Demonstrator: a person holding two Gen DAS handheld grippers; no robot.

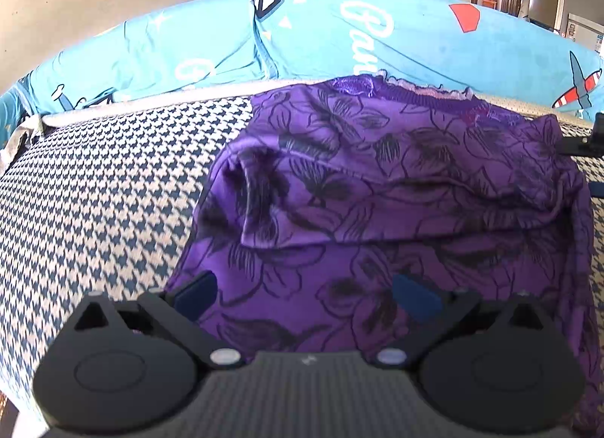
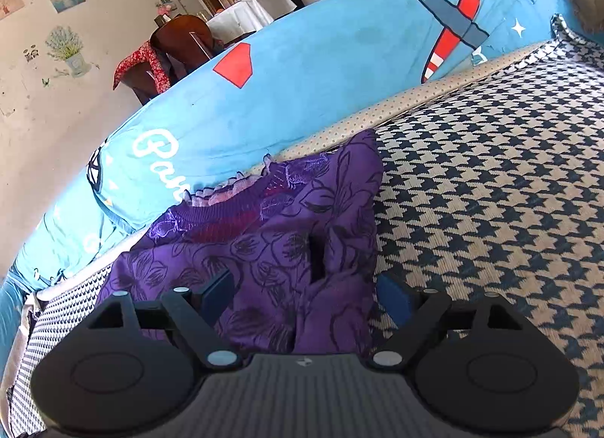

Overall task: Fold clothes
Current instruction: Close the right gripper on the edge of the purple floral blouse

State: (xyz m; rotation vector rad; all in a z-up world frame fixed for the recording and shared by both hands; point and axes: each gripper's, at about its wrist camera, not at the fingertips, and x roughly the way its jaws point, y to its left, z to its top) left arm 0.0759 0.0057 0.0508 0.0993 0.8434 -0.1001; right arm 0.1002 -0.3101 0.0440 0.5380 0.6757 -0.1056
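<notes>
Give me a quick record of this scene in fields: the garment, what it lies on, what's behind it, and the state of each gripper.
garment: purple floral garment, rumpled, partly folded over itself, frilled edge at the far side
surface: houndstooth cover, garment lying on it
behind: blue printed sheet along the far edge
left gripper: open, fingers over the garment's near part, nothing held
right gripper: open, straddling the garment's near right edge, nothing held
fold status: not yet neat
</notes>
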